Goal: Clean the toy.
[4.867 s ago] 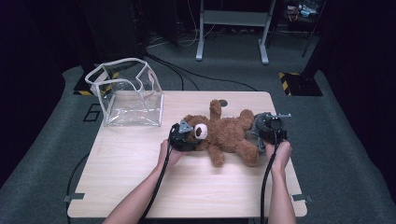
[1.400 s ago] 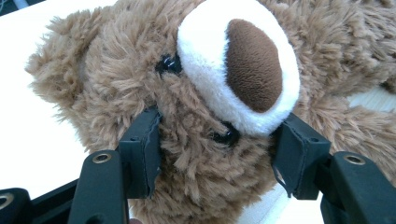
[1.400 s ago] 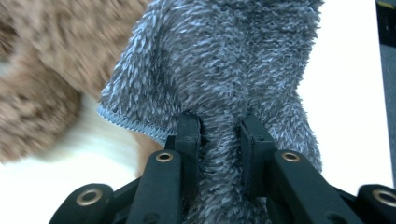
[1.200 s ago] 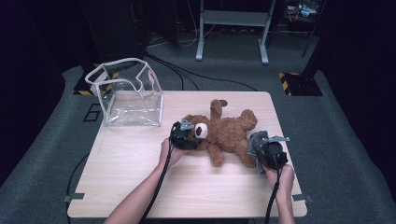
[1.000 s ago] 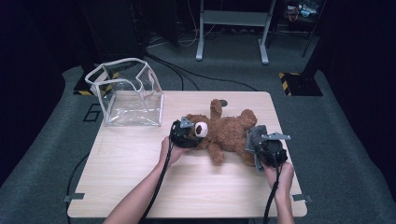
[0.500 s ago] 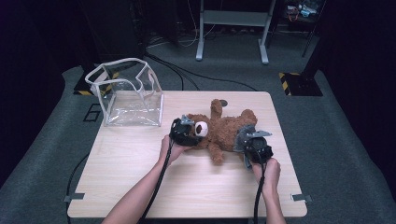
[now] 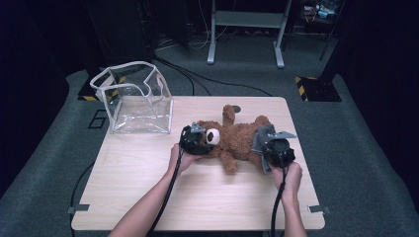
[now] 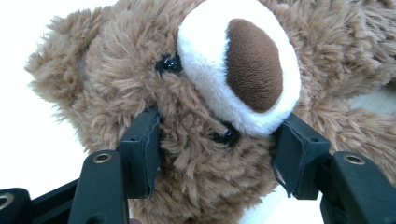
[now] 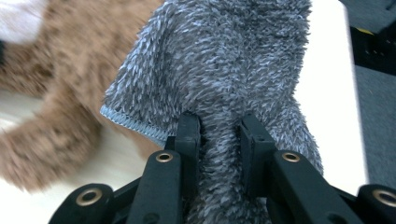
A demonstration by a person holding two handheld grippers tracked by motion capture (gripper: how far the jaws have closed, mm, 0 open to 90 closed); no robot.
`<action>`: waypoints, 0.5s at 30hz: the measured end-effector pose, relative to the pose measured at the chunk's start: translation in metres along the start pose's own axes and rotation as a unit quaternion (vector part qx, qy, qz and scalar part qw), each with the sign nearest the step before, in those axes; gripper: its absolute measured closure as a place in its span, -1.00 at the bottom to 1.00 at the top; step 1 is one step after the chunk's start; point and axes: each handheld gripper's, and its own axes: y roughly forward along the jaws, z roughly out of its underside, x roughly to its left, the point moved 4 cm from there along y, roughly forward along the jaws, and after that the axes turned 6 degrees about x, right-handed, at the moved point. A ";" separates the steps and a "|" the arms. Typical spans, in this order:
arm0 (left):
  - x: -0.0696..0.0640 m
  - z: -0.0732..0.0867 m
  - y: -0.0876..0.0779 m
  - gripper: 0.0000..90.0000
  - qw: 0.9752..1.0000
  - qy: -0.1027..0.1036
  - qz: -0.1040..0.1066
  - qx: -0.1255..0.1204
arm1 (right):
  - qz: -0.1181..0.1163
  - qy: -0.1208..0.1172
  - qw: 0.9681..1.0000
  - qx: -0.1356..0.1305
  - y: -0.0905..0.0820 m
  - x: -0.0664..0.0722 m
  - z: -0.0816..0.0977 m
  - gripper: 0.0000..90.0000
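Teddy bear lies on desk. Left hand-held gripper clamps its head across the muzzle. Right hand-held gripper pinches the grey fuzzy sock on a leg, cuff bunched ahead of the jaws. Judged: sock mid-way, not settled either way.

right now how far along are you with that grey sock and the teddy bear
Done: both grips are set. The left gripper clamps the teddy bear by its head, and the right gripper is shut on the grey sock at the bear's leg. In hand: working the sock there. Whether it's going on or coming off I can't tell. The clear bag sits open, untouched.
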 end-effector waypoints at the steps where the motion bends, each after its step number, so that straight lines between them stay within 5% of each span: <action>1: 0.000 0.000 0.000 -0.12 1.000 0.001 -0.002 0.000 | 0.000 -0.003 1.000 0.007 0.006 0.005 -0.004 0.61; 6: -0.002 0.000 0.000 -0.12 1.000 0.002 -0.004 0.000 | 0.010 -0.007 0.999 0.030 0.029 0.008 0.002 0.62; 15: -0.001 0.001 0.001 -0.12 1.000 0.006 -0.002 0.001 | 0.021 0.008 0.999 0.048 0.019 -0.014 0.037 0.62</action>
